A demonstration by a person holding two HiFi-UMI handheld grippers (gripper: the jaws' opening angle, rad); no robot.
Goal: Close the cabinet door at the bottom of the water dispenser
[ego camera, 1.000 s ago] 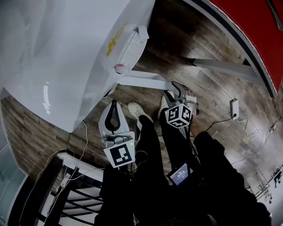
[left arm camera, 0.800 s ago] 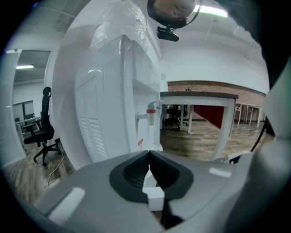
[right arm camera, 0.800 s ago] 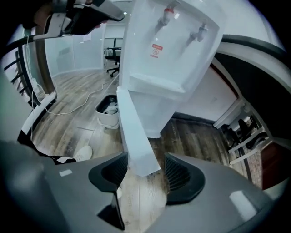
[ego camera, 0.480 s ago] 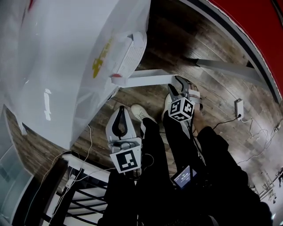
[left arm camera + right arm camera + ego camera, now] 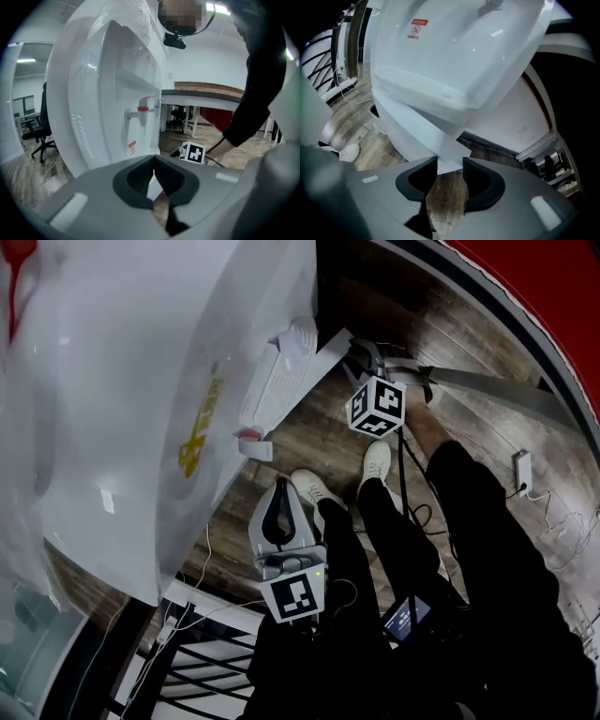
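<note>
The white water dispenser [image 5: 169,381] fills the left of the head view. Its low cabinet door [image 5: 325,349] stands out from the base at an angle. My right gripper [image 5: 354,352] is at the door's free edge. In the right gripper view its jaws are closing, and the door's [image 5: 417,126] lower corner lies between the right gripper's [image 5: 450,161] fingertips. My left gripper [image 5: 281,484] hangs shut and empty in front of the dispenser, away from the door. In the left gripper view the left gripper's [image 5: 153,157] tips meet, facing the dispenser [image 5: 103,93] and its red tap [image 5: 139,109].
The person's legs and white shoes [image 5: 314,487] stand on the wood floor between the grippers. Cables and a power strip [image 5: 522,471] lie at the right. A black rack [image 5: 187,652] stands at bottom left, with a grey beam [image 5: 497,385] behind the right gripper. An office chair [image 5: 37,136] stands at the left.
My right gripper has travelled up the picture to the door's free edge, and the door has swung closer to the dispenser. The left gripper has shifted only slightly.
</note>
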